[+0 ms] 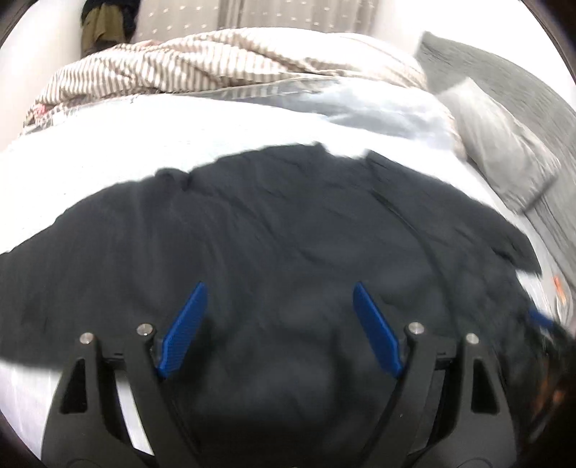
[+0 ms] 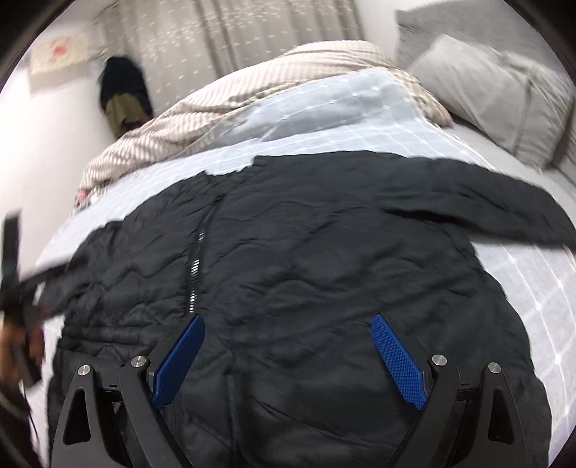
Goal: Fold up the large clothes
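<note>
- My left hand-held gripper (image 1: 279, 288) hung over the black jacket (image 1: 252, 252) with its blue pads (image 1: 185, 331) well apart and nothing clamped between them.
- My right hand-held gripper (image 2: 288, 318) was likewise spread wide above the same jacket (image 2: 306, 252), its pads (image 2: 397, 360) gripping nothing.
- The jacket lay flat on the bed's pale blue checked sheet (image 2: 522, 280), filling the near and middle part of the bed; its zip (image 2: 196, 266) ran from near to far left of centre, and one sleeve (image 2: 486, 212) stretched out to the right.
- At the far side of the bed sat a bunched striped duvet (image 1: 187, 68), with a grey pillow (image 2: 486, 90) at the far right.
- Beyond the bed hung a pale dotted curtain (image 2: 234, 32).
- I could read no brand, label or writing on the jacket or bedding; both views were blurred.
- In the right wrist view my other hand (image 2: 21, 345) showed blurred at the left edge.
</note>
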A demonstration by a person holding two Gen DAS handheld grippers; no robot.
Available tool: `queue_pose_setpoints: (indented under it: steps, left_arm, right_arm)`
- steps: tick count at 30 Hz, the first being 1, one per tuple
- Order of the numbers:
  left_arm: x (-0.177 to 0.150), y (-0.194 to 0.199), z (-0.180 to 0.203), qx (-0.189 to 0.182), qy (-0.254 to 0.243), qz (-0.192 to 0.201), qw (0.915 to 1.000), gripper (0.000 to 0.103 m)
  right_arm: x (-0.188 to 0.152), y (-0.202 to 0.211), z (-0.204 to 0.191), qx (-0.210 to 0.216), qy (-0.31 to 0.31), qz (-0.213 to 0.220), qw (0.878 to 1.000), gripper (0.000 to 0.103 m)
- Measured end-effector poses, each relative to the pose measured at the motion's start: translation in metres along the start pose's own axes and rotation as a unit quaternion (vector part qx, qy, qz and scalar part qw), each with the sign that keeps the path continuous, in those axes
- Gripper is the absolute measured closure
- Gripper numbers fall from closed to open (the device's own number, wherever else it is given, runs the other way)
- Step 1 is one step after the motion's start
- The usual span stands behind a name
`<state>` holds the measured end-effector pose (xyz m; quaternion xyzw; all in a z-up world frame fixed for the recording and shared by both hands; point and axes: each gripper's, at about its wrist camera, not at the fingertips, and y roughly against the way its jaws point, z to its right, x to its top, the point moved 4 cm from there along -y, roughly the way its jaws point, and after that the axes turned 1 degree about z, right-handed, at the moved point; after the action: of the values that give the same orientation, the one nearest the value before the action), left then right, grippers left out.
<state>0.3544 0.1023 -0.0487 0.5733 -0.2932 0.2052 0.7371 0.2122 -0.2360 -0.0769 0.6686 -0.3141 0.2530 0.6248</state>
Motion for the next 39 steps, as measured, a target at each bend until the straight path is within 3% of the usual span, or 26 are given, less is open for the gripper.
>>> queue_pose_setpoints:
  steps: [5,7,9,10,13,15,17,21,23,25,28,31,34,37,39]
  left_arm:
    - [0.027,-0.063,-0.066,0.03,0.058,-0.021,0.9976,0.023]
    - [0.027,-0.071,-0.101,0.053,0.081,-0.022,0.9951,0.042]
    - [0.024,-0.062,-0.132,0.103,0.09,-0.005,0.9906,0.043]
    - [0.019,-0.054,-0.155,0.154,0.092,-0.002,0.9837,0.043]
    - [-0.004,-0.028,-0.213,0.196,0.12,0.005,0.9733,0.039]
    - [-0.023,-0.004,-0.248,0.245,0.138,0.005,0.9597,0.024]
    - [-0.043,0.022,-0.281,0.294,0.159,0.006,0.9423,0.024]
    - [-0.079,0.073,-0.326,0.321,0.225,0.009,0.92,0.023]
    - [-0.09,0.095,-0.328,0.308,0.25,0.013,0.918,0.023]
    - [-0.099,0.117,-0.321,0.277,0.272,0.024,0.9212,0.021]
    - [-0.103,0.13,-0.3,0.237,0.308,0.03,0.9208,0.002]
    - [-0.112,0.133,-0.272,0.193,0.344,0.035,0.9182,0.001]
    - [-0.122,0.117,-0.259,0.122,0.397,0.034,0.9091,0.001]
    - [-0.131,0.096,-0.253,0.078,0.435,0.032,0.8964,0.001]
    - [-0.134,0.092,-0.255,0.073,0.453,0.053,0.8871,0.001]
  right_arm:
    - [0.002,-0.029,-0.034,0.008,0.071,-0.006,0.997,0.008]
    - [0.001,-0.045,-0.041,-0.004,0.099,-0.012,0.995,0.008]
    - [-0.007,-0.059,-0.039,-0.024,0.117,-0.037,0.992,0.008]
    - [-0.009,-0.068,-0.038,-0.029,0.119,-0.049,0.991,0.008]
    - [-0.013,-0.074,-0.028,-0.011,0.104,-0.061,0.993,0.008]
    - [-0.013,-0.074,-0.025,-0.01,0.1,-0.06,0.993,0.008]
    - [-0.013,-0.072,-0.023,-0.012,0.099,-0.058,0.993,0.008]
    - [-0.015,-0.065,-0.025,-0.015,0.099,-0.054,0.994,0.008]
    - [-0.016,-0.058,-0.029,-0.009,0.098,-0.05,0.994,0.008]
    - [-0.014,-0.052,-0.033,0.001,0.093,-0.048,0.994,0.008]
    - [-0.012,-0.04,-0.044,0.023,0.086,-0.043,0.995,0.008]
    - [-0.012,-0.028,-0.056,0.038,0.087,-0.036,0.995,0.008]
    - [-0.011,-0.019,-0.066,0.051,0.088,-0.03,0.994,0.008]
    - [-0.013,-0.01,-0.074,0.062,0.093,-0.026,0.993,0.008]
    - [-0.013,-0.005,-0.077,0.066,0.101,-0.024,0.992,0.008]
